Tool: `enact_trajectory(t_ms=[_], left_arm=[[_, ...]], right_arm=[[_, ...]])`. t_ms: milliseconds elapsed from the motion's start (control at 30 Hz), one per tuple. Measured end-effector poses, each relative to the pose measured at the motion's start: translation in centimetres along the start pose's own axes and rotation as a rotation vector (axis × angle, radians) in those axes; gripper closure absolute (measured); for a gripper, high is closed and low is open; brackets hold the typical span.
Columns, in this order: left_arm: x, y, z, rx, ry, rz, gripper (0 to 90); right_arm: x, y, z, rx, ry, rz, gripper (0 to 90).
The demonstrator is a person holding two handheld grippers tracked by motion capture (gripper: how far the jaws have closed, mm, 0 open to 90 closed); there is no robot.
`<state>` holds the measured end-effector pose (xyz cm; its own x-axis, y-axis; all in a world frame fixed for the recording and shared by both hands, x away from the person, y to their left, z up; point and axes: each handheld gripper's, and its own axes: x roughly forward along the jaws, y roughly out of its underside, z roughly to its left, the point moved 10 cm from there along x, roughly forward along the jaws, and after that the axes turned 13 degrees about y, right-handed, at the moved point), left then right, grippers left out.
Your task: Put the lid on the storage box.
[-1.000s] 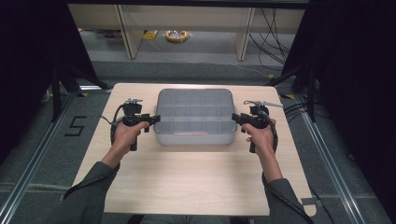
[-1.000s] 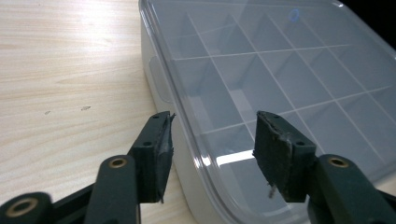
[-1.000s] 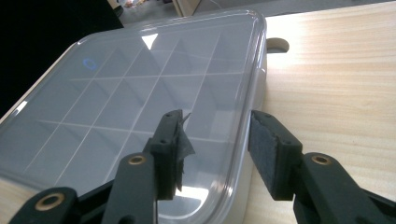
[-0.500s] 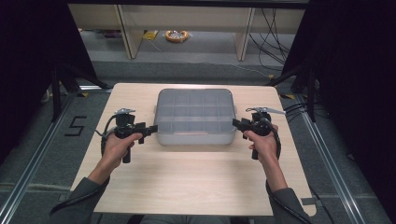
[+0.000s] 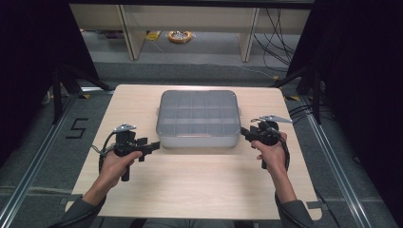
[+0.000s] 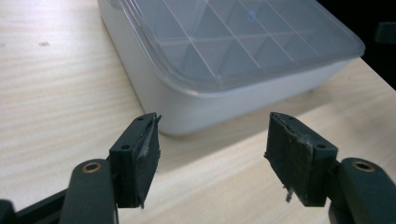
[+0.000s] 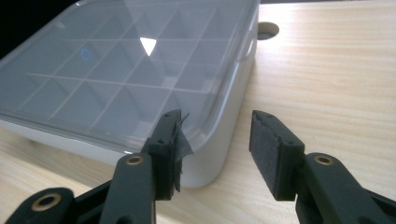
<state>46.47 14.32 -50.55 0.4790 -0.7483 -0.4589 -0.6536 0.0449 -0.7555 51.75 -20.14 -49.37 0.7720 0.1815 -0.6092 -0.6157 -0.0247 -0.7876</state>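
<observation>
A translucent grey compartment box (image 5: pixel 197 116) with its clear lid on sits at the table's middle. My left gripper (image 5: pixel 154 146) is open just off the box's near left corner. In the left gripper view that corner of the box (image 6: pixel 233 51) lies a little ahead of the left gripper (image 6: pixel 212 123), with nothing between the jaws. My right gripper (image 5: pixel 244 131) is open at the near right corner. In the right gripper view, the right gripper (image 7: pixel 215 122) has one jaw over the lid's edge and the other beside the wall of the box (image 7: pixel 116 70).
The wooden table (image 5: pixel 190 190) has bare room in front of the box and at both sides. A round hole (image 7: pixel 267 30) is cut in the tabletop beyond the box. Black frame posts (image 5: pixel 57 90) stand left and right of the table.
Both grippers have drawn back toward the near side of the table, from the box's side walls down to its near corners. The box has not moved.
</observation>
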Motion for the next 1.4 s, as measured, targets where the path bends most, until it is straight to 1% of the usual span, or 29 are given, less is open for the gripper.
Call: enact_trajectory(t_ms=[33,167,233,267,300,367,433,467,500,533,600,633,667,700,767,800,833,867,900,967,1033,1067,1100,1133,1200,1267,1300,1333,1400], left_arm=[[-0.1,0.3,-0.1,0.004,0.004,0.005,34.2],[-0.5,1.7,-0.7,0.008,0.017,0.012,34.1],[-0.6,2.5,-0.9,0.006,0.026,0.019,33.8],[-0.8,3.2,-1.2,0.004,0.034,0.021,33.5],[-0.8,3.2,-1.2,0.004,0.034,0.021,33.5],[-1.1,3.9,-1.4,0.004,0.036,0.033,33.5],[-1.3,4.6,-1.5,0.002,0.039,0.035,33.3],[-1.4,4.9,-1.5,0.002,0.039,0.039,33.0],[-1.5,5.2,-1.6,0.000,0.041,0.037,33.0],[-1.6,5.5,-1.7,0.000,0.043,0.039,32.7],[-1.7,5.9,-1.9,-0.001,0.043,0.034,32.6],[-1.8,6.2,-1.9,0.002,0.048,0.042,32.3],[-1.9,6.4,-2.0,0.001,0.048,0.042,32.0],[-1.9,6.5,-2.0,0.001,0.049,0.044,31.9],[-2.1,6.7,-2.1,0.003,0.046,0.043,31.7],[-2.1,6.8,-2.2,0.003,0.050,0.041,31.5],[-2.1,6.9,-2.2,0.003,0.051,0.039,31.3],[-2.2,7.0,-2.3,0.002,0.051,0.039,31.1],[-2.2,7.2,-2.3,0.008,0.053,0.042,30.8],[-2.3,7.4,-2.3,0.004,0.048,0.045,30.6],[-2.3,7.6,-2.4,0.006,0.043,0.048,30.3],[-2.3,7.7,-2.5,0.006,0.046,0.051,30.2],[-2.3,7.8,-2.5,0.013,0.050,0.051,29.9],[-2.3,7.8,-2.7,0.020,0.046,0.043,29.2],[-2.3,8.0,-2.8,0.028,0.045,0.049,28.7],[-2.3,8.1,-2.9,0.036,0.047,0.050,27.4],[-2.3,8.2,-3.0,0.041,0.049,0.057,27.2],[-2.3,8.3,-3.1,0.040,0.050,0.055,27.0],[-2.3,8.4,-3.2,0.039,0.050,0.055,26.2]], right_arm=[[0.2,0.1,-0.2,-0.013,0.007,-0.005,55.3],[0.3,0.7,-0.1,-0.010,0.000,0.004,55.2],[0.3,1.0,-0.1,-0.011,-0.003,-0.001,54.9],[0.2,1.3,-0.1,-0.012,-0.005,0.005,54.5],[0.2,1.3,-0.1,-0.012,-0.005,0.005,54.5],[0.1,1.8,-0.2,-0.016,0.002,0.009,54.3],[-0.1,2.3,-0.2,-0.014,-0.004,-0.003,54.1],[-0.2,2.9,-0.3,-0.013,-0.005,0.001,53.4],[-0.2,2.9,-0.3,-0.013,-0.005,0.001,53.4],[-0.6,3.6,-0.4,-0.021,-0.001,0.031,52.9],[-0.6,3.7,-0.3,-0.019,-0.011,0.020,52.4],[-0.8,3.9,-0.3,-0.022,-0.017,0.023,51.7],[-1.0,4.0,-0.1,-0.018,-0.034,0.026,51.3],[-1.2,4.1,0.0,0.000,-0.026,0.024,50.9],[-1.5,4.2,-0.1,-0.020,-0.033,0.018,50.1],[-1.8,4.4,0.0,-0.016,-0.036,0.032,49.0],[-1.7,4.4,0.0,-0.016,-0.032,0.016,48.3],[-1.9,4.5,0.1,-0.011,-0.044,0.016,48.0],[-2.1,4.7,0.2,-0.012,-0.042,0.012,47.0],[-2.2,4.8,0.3,-0.011,-0.046,0.019,46.7],[-2.6,5.1,0.6,-0.016,-0.063,0.026,44.7],[-2.7,5.2,0.6,-0.021,-0.056,0.022,44.1],[-2.9,5.3,0.9,-0.011,-0.067,0.025,43.1],[-3.1,5.5,1.0,-0.017,-0.071,0.019,41.0],[-3.2,5.5,1.2,-0.011,-0.074,0.026,39.9],[-3.4,5.8,1.5,-0.022,-0.089,0.024,38.5],[-3.7,6.0,1.9,0.012,-0.093,0.043,37.7],[-3.7,6.0,1.8,-0.023,-0.100,0.024,36.6],[-3.9,6.4,2.0,-0.017,-0.104,0.033,34.7]])
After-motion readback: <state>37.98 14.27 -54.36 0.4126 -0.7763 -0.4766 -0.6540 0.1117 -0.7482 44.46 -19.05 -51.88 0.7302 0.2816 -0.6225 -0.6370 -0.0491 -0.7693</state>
